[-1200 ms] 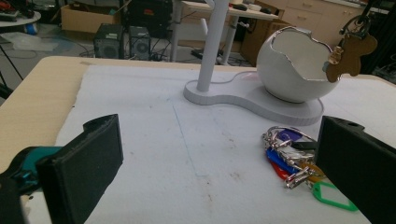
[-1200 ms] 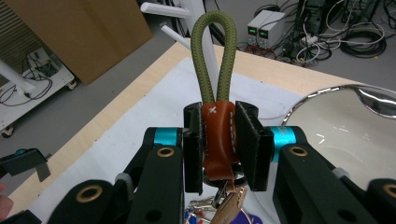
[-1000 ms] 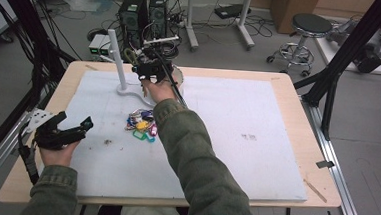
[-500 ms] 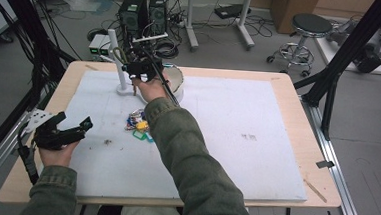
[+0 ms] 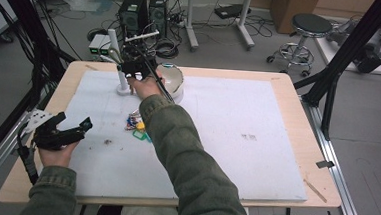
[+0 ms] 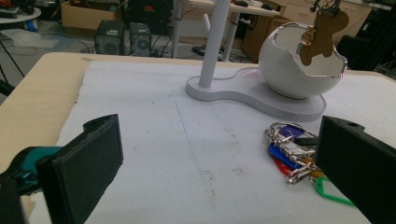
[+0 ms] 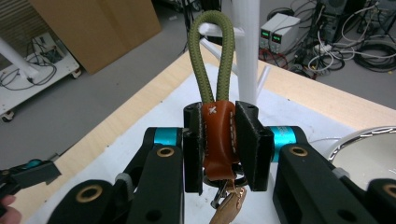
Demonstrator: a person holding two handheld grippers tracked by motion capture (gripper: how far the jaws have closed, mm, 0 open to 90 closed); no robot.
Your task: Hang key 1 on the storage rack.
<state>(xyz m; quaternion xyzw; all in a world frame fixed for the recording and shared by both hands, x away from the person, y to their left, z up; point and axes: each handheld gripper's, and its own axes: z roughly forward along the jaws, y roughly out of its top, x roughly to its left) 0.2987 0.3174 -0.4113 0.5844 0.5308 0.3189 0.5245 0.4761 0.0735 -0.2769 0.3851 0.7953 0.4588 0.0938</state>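
Right tongs (image 7: 219,144) clamped on brown leather key fob (image 7: 218,140), green cord loop (image 7: 211,56) sticking up toward white stand (image 5: 117,63), key (image 7: 229,205) dangling below, beside white bowl (image 5: 172,81). Left tongs (image 6: 219,172) apart, nothing between, low over white mat (image 5: 226,140) on surface (image 5: 307,134), near colored key bunch (image 6: 292,156).

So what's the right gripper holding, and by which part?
The right gripper is shut on a keychain, pinching its brown leather tab; the green cord loop sticks up above the jaws, and a key hangs below.
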